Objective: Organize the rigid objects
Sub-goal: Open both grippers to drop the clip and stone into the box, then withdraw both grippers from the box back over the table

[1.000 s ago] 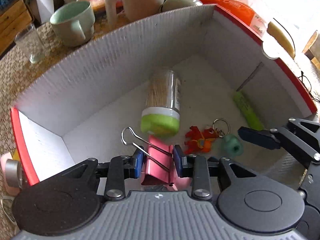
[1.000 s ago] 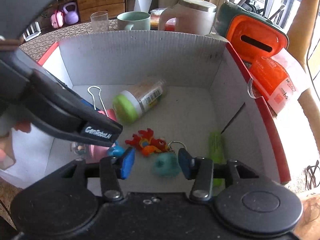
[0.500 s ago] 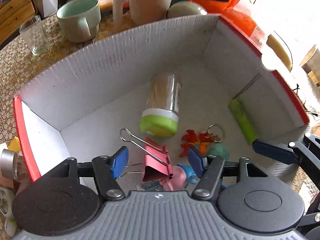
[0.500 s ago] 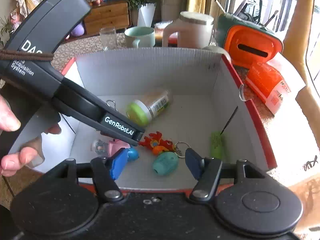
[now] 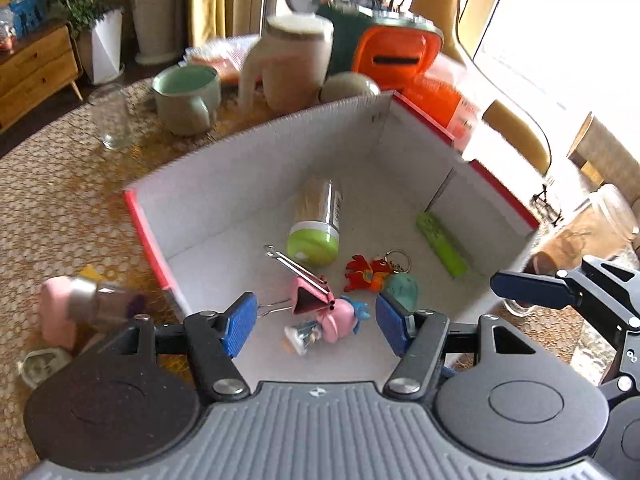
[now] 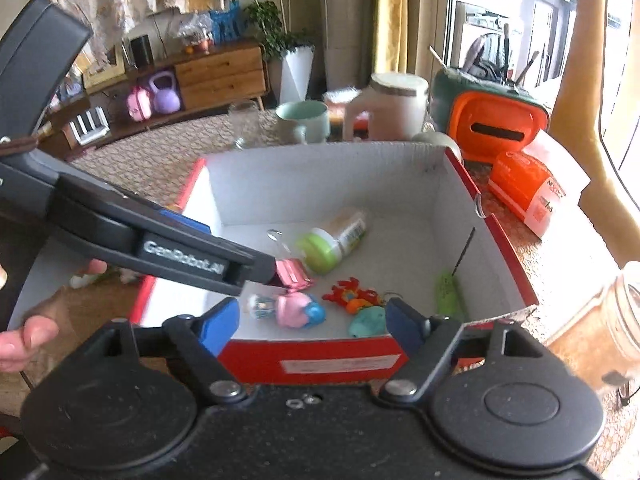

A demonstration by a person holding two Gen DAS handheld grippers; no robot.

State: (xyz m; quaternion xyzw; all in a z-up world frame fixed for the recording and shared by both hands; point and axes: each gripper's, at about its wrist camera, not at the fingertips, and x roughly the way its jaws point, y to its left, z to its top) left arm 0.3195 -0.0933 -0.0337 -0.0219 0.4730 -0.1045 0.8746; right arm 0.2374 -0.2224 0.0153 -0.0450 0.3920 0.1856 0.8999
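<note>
the left gripper [image 5: 316, 326] is held above the near edge of the box [image 5: 256, 152] with its jaws spread wide and nothing between them; the pink clip [image 5: 310, 294] lies loose on the box floor, so it is judged already dropped there. the right gripper [image 6: 312, 322] is likewise held apart and empty, just outside the box's near wall, probably kept out of the way. inside the box, the clip lies near that wall, its wire handles pointing toward the far left corner. the jar [image 5: 316, 224] lies on its side mid-box, long axis front to back, green lid toward the near wall.
</note>
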